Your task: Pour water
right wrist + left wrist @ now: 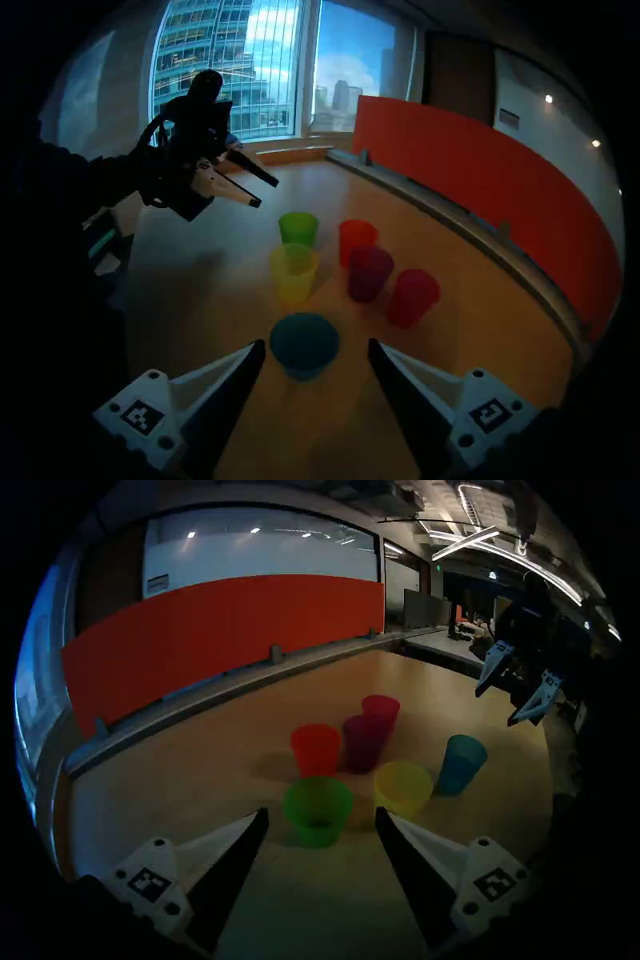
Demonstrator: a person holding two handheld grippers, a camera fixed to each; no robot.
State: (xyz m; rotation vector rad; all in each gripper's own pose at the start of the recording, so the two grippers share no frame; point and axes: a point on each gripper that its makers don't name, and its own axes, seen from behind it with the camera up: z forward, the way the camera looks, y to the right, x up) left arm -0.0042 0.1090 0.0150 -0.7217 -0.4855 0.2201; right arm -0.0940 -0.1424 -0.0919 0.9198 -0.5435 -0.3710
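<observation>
Several translucent plastic cups stand upright in a cluster on a wooden table. In the left gripper view, my left gripper is open, with the green cup just ahead between its fingertips, not touched. Behind the green cup are the yellow, orange-red, purple, crimson and teal cups. My right gripper hovers open above the table's far right. In the right gripper view, my right gripper is open around the teal cup. The left gripper hangs open beyond the green cup.
A grey rail and a red wall panel run along one long side of the table. Large windows stand past the table's end. Dark desks and chairs lie beyond the other end.
</observation>
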